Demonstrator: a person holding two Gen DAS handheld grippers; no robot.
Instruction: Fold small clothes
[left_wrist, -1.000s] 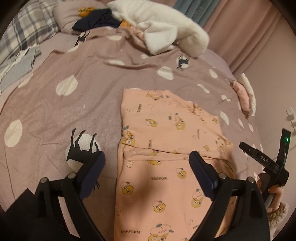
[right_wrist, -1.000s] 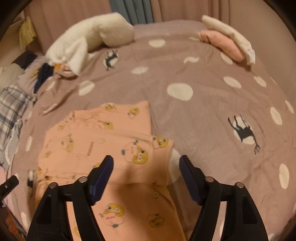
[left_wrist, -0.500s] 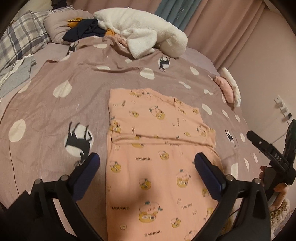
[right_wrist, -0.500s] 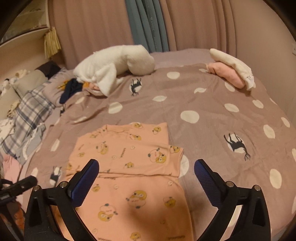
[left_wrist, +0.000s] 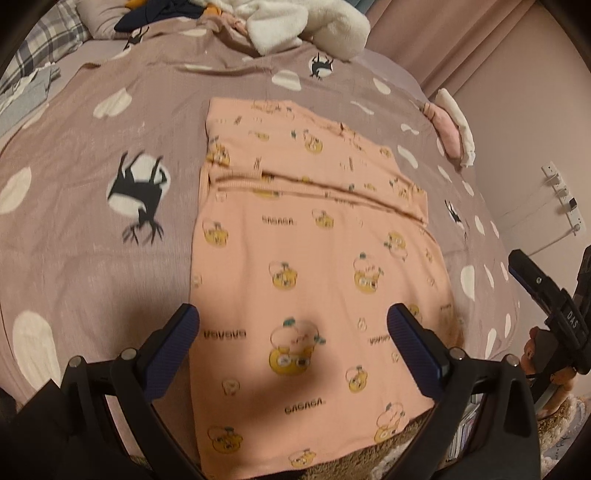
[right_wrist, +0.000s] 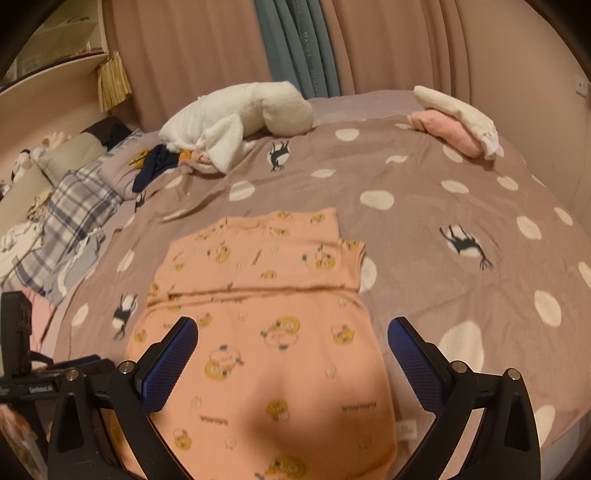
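Now | my left gripper and right gripper gape wide, empty | peach top dead ahead, long axis running away, hem nearest both equally

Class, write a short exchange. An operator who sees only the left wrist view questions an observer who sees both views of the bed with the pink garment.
Operator: Is the right tool gripping anything?
Observer: No. It is open and empty, with the pink garment lying flat beyond its fingers.
Operator: What is behind the white fleece?
Observer: A teal curtain hangs there between pink curtains.
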